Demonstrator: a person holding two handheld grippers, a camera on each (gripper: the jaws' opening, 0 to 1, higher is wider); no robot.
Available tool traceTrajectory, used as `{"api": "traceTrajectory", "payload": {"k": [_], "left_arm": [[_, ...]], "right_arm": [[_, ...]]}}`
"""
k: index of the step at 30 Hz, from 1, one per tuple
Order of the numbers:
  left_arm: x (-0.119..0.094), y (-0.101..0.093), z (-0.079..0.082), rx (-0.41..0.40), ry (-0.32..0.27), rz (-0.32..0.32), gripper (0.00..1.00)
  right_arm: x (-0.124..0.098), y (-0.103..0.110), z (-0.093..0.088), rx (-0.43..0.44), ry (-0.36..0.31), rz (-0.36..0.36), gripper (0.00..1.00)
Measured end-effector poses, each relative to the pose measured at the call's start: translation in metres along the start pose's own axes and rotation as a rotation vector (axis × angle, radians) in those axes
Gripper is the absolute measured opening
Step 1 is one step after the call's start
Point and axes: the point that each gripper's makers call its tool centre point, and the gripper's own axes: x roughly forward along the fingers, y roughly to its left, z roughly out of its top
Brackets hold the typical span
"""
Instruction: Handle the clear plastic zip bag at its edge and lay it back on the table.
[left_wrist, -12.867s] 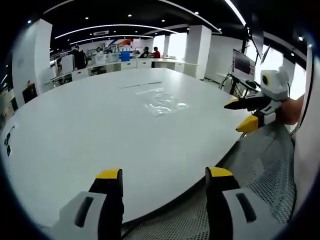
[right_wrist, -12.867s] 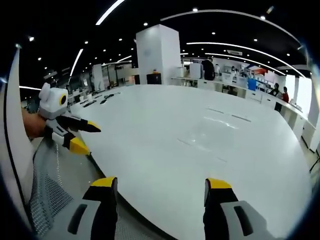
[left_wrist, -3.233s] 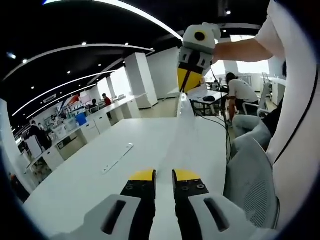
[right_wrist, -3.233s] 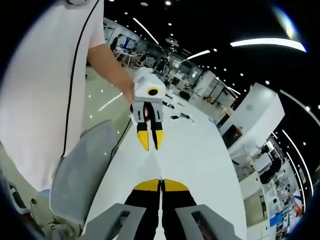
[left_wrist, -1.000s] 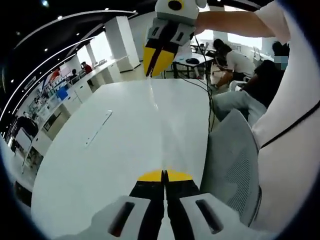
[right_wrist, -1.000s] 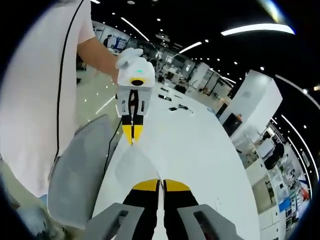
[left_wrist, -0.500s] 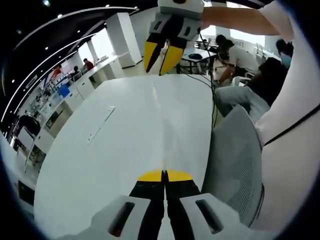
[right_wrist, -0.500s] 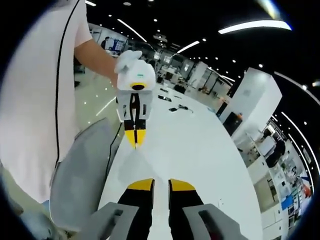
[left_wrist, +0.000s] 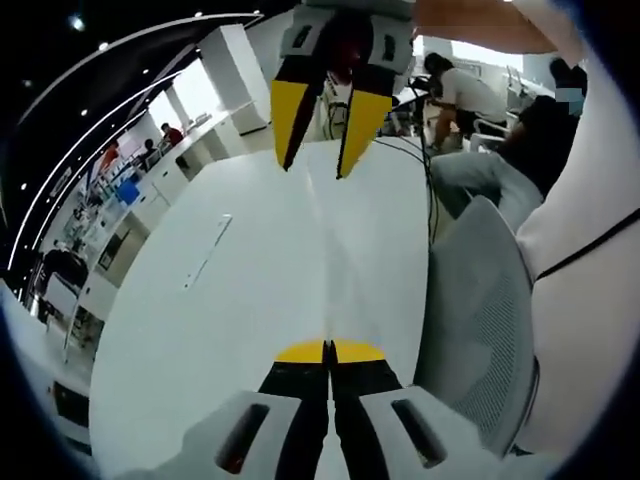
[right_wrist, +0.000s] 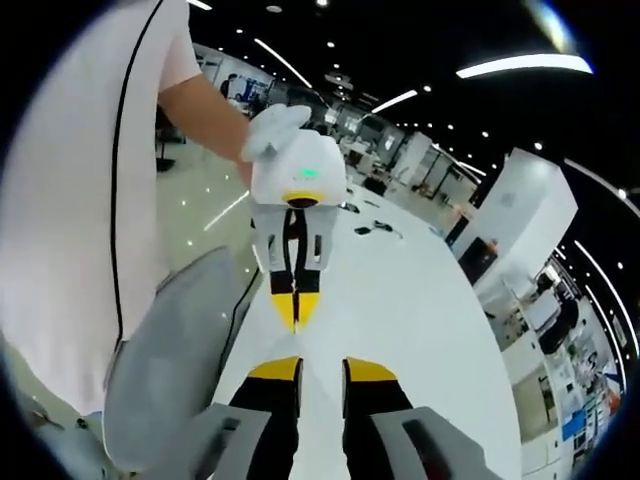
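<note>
Left gripper (left_wrist: 325, 351) pinched tight, jaws meeting with no gap, clamped on the edge of the bag (left_wrist: 323, 240). Seen edge-on in the left gripper view as a thin pale line running away from those jaws over the table (left_wrist: 200, 310), toward the right gripper (left_wrist: 320, 120). Right gripper spread wide there, yellow tips apart on either side of that line and gripping nothing. Same story in the right gripper view: own jaws parted at the bottom (right_wrist: 322, 368), left gripper (right_wrist: 296, 305) just beyond them, tips together. Too clear and too thin to say how much of the bag hangs free or whether its far end touches the table.

Judged as the laying-down step, with the whole bag carried by one pinch.

To do it well:
- Lower the left gripper slowly toward the table, well in from the rim next to the grey mesh chair (left_wrist: 480, 320), so no part droops over the side
- Let the free end land first, then draw the pinched edge away from it, low and level, so the film unrolls flat and does not fold on itself
- Hold the pinch until most of the film rests on the table, then part the jaws and lift straight off, since thin plastic likely clings to the pads
- Hold the right gripper wide and off to the side, clear of the film
</note>
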Motion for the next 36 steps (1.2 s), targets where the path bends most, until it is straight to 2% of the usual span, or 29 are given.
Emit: {"api": "traceTrajectory", "payload": {"k": [6,15,22,30,36], "left_arm": [[-0.003,-0.002,0.006,0.071,0.019,0.022,0.00],[-0.006,-0.004,0.007,0.154,0.041,0.066,0.00],[-0.006,-0.004,0.004,0.167,0.043,0.080,0.00],[-0.006,-0.006,0.003,0.180,0.042,0.090,0.00],[-0.005,-0.006,0.001,0.183,0.043,0.090,0.00]], "right_arm": [[0.016,0.012,0.006,0.010,-0.004,0.019,0.12],[0.038,0.014,0.011,0.033,0.015,-0.012,0.10],[0.052,0.019,0.005,0.033,0.050,-0.022,0.09],[0.063,0.018,0.002,0.070,0.046,-0.056,0.04],[0.067,0.024,0.000,0.072,0.050,-0.045,0.02]]}}
